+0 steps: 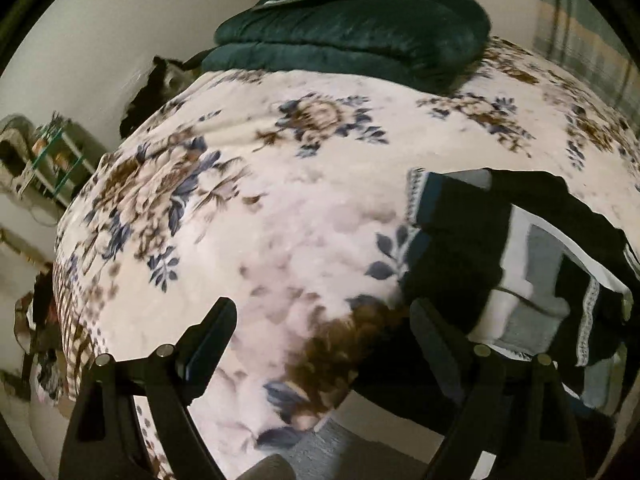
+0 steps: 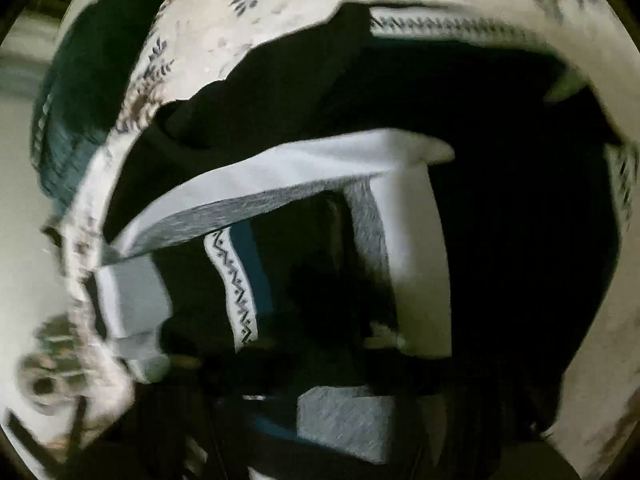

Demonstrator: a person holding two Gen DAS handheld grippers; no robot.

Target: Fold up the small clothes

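Note:
A small dark garment (image 1: 516, 248) with white, grey and teal patches and patterned trim lies crumpled on the floral bedspread (image 1: 260, 200), at the right of the left wrist view. My left gripper (image 1: 320, 320) is open and empty, its right finger (image 1: 436, 336) beside the garment's near left edge. In the right wrist view the garment (image 2: 400, 208) fills the frame, very close and blurred. My right gripper's fingers are lost in the dark lower part of that view, so its state is unclear.
A folded dark green quilt (image 1: 360, 28) lies at the far end of the bed. The bed's near edge (image 1: 320, 420) drops to a grey floor. A shelf with clutter (image 1: 52, 156) stands by the wall at left.

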